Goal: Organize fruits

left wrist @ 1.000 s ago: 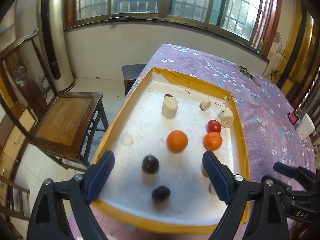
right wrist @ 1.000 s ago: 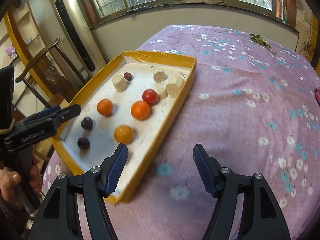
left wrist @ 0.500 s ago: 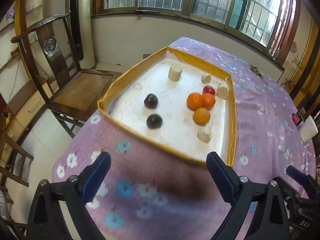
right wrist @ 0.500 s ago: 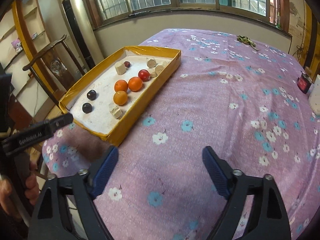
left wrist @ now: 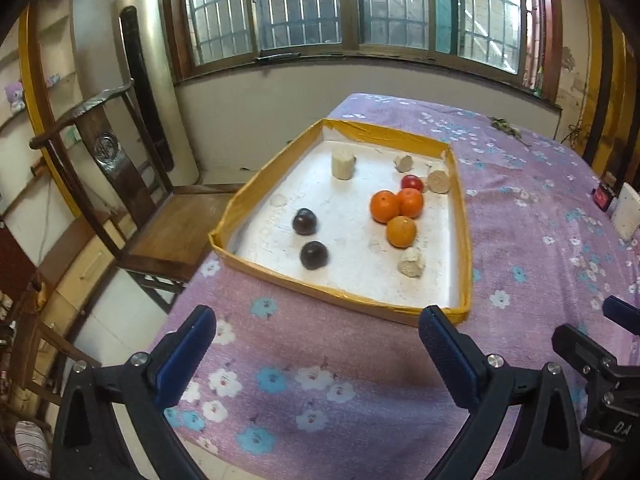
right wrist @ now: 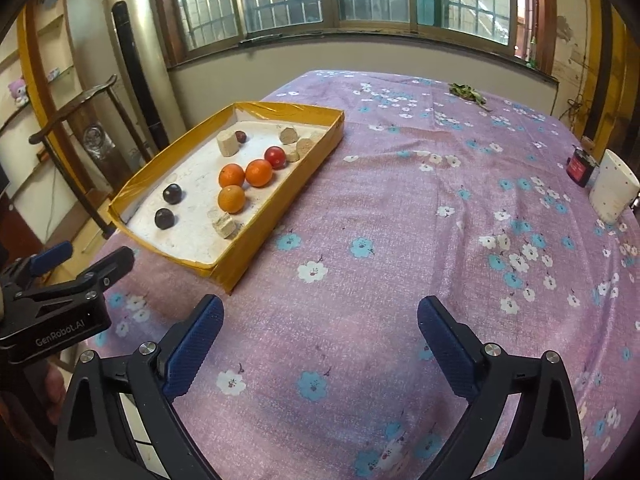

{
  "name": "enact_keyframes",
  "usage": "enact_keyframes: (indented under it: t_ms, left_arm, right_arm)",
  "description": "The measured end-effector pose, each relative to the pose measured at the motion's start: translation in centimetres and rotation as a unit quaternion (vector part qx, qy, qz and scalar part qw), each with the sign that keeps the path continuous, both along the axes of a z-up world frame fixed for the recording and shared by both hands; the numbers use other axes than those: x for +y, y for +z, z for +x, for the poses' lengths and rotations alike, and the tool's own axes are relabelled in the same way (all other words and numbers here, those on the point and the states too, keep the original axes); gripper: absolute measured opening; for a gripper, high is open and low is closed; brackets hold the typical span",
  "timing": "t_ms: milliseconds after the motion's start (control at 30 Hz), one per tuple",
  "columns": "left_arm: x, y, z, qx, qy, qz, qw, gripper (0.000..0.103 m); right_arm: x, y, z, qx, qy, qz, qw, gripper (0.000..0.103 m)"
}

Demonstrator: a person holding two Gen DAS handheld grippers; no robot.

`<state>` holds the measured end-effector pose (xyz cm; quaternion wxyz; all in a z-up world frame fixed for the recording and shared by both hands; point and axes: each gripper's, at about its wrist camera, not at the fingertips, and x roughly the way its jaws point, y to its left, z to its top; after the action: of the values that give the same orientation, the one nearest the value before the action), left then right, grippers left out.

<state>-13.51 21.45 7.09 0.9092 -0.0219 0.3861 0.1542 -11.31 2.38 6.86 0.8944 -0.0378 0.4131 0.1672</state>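
A yellow-rimmed tray [left wrist: 463,240] with a white floor sits on the purple floral tablecloth; it also shows in the right wrist view [right wrist: 316,160]. In it lie three oranges [left wrist: 385,207] [right wrist: 231,175] grouped together, a red fruit [left wrist: 412,182] [right wrist: 275,157] behind them, two dark plums [left wrist: 305,221] [right wrist: 173,193] at the left, and several beige cork-like chunks [left wrist: 343,164]. My left gripper [left wrist: 316,350] is open and empty, above the cloth in front of the tray. My right gripper [right wrist: 320,340] is open and empty, right of the tray's near corner.
A wooden chair [left wrist: 120,184] stands left of the table beside a tall air conditioner [left wrist: 148,92]. A white cup [right wrist: 612,186] and a small red box [right wrist: 580,168] sit at the table's right edge. Green leaves [right wrist: 466,91] lie at the far end.
Both grippers have pulled back and up from the tray, which now lies farther off. One second ago the left gripper hovered open over the plums. Both stay open.
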Motion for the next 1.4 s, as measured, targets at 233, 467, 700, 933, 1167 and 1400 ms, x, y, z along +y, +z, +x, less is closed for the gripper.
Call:
enact_keyframes:
  t_ms: [233, 467, 700, 933, 1167, 1400]
  left_arm:
    - [0.6, 0.5, -0.2, -0.019, 0.014, 0.008, 0.9997, 0.102]
    - [0.2, 0.7, 0.1, -0.02, -0.014, 0.022, 0.9995, 0.102]
    - [0.8, 0.5, 0.3, -0.011, -0.032, -0.006, 0.9994, 0.102]
    - [0.6, 0.3, 0.4, -0.01, -0.047, -0.008, 0.9988, 0.102]
    - [0.4, -0.1, 0.4, 0.001, -0.068, -0.006, 0.9977, 0.102]
    - [0.5, -0.4, 0.6, 0.01, -0.081, -0.009, 0.9967, 0.102]
  right_arm:
    - [0.6, -0.2, -0.3, -0.002, -0.021, -0.019, 1.0, 0.1]
    - [0.8, -0.3, -0.3, 0.002, -0.035, -0.025, 0.999, 0.101]
    - [1.3, -0.4, -0.5, 0.006, -0.037, -0.031, 0.999, 0.101]
    - [1.2, -0.4, -0.3, 0.003, -0.048, -0.034, 0.998, 0.101]
    - [1.5, -0.9, -0.1, 0.011, -0.048, -0.038, 0.998, 0.101]
    - [1.7, -0.9, 0.1, 0.012, -0.049, -0.04, 0.998, 0.101]
